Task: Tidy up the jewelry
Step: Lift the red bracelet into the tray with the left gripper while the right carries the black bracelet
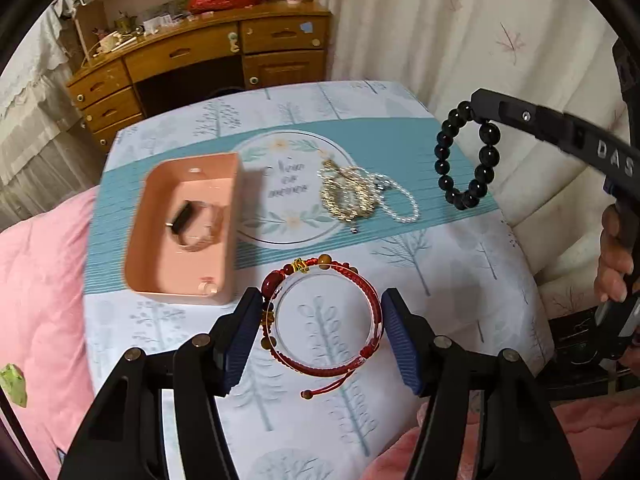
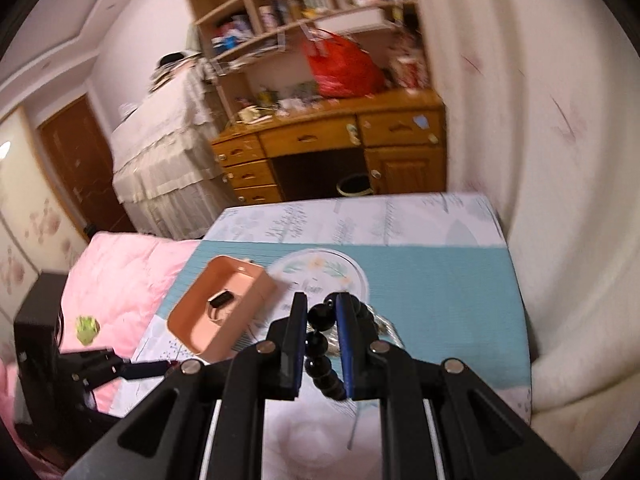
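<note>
My right gripper [image 2: 322, 304] is shut on a black bead bracelet [image 1: 466, 156] and holds it in the air above the table's right side; the beads hang between its fingers [image 2: 320, 344]. My left gripper [image 1: 322, 306] is open, its pads either side of a red cord bracelet [image 1: 324, 316] with brown beads lying on the cloth. A pink tray [image 1: 138, 240] on the left holds a black-faced watch band [image 1: 192, 224]; it also shows in the right wrist view [image 2: 192, 336]. A gold chain and a pearl bracelet [image 1: 360, 196] lie in a heap mid-table.
The table carries a tree-print cloth [image 1: 460, 280] and a teal placemat [image 1: 400, 140]. A pink quilt [image 1: 36, 280] lies left. A wooden desk [image 1: 200, 60] stands behind, white curtains [image 1: 460, 32] to the right.
</note>
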{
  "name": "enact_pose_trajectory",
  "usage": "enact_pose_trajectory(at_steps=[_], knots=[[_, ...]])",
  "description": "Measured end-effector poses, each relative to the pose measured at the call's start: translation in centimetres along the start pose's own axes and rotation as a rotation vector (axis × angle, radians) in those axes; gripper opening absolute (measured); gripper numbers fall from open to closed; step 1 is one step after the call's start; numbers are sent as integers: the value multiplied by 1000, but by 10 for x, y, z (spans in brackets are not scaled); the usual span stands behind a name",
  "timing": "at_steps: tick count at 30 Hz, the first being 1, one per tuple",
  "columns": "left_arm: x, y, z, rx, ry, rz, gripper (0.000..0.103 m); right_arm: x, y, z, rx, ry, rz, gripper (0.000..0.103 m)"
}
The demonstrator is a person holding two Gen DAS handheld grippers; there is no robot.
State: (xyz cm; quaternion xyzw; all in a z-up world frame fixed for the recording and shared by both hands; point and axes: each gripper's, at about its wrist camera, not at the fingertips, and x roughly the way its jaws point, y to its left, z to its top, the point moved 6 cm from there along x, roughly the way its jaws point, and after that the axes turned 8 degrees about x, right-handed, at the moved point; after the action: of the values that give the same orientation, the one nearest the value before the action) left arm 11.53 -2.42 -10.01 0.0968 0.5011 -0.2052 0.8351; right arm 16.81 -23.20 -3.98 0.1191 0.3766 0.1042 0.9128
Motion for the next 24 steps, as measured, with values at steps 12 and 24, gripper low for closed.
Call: enact_pose_trajectory(at_steps=[12, 24], knots=[[-40, 87, 5, 0, -9, 72, 60, 24, 121, -20, -131, 13, 162, 14], [-36, 174, 41, -16, -32, 32, 60, 64, 191, -39, -204, -10, 121, 14]])
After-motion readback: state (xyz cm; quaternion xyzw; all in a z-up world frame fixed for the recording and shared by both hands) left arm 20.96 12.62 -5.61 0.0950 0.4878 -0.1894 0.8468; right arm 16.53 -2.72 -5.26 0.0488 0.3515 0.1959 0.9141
